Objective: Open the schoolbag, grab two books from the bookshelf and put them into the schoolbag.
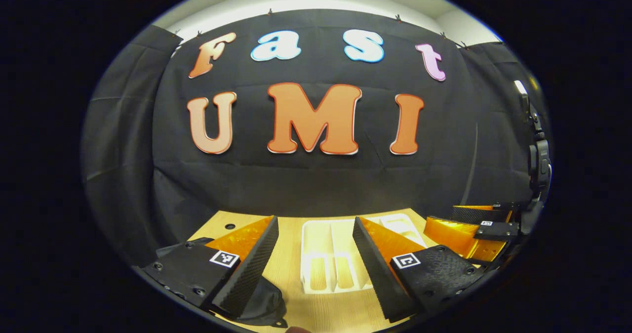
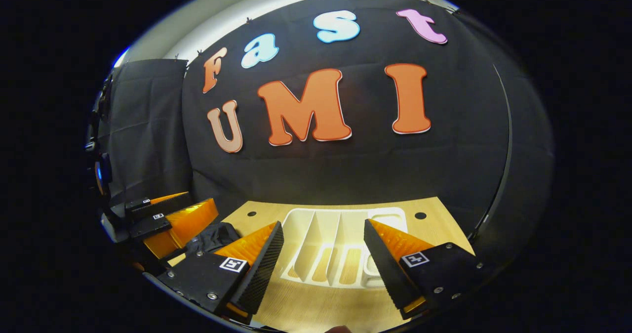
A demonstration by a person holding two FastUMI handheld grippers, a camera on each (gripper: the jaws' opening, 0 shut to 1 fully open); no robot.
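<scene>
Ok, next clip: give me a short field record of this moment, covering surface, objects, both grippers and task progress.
surface: light wooden table
shelf: white plastic slotted bookshelf lying on the table, no books visible in its slots
bag: black fabric schoolbag at the table's left, beneath the left gripper's finger
left gripper: open, holding nothing
right gripper: open, holding nothing, above the bookshelf
progress: nothing grasped; whether the bag is open cannot be told

Light wooden table (image 1: 340, 313) with dark round holes near the far edge. White slotted rack (image 1: 330, 256) lies flat at mid-table, no books visible in the slots. Black schoolbag (image 1: 264, 301) lies on the table left of the rack.
</scene>
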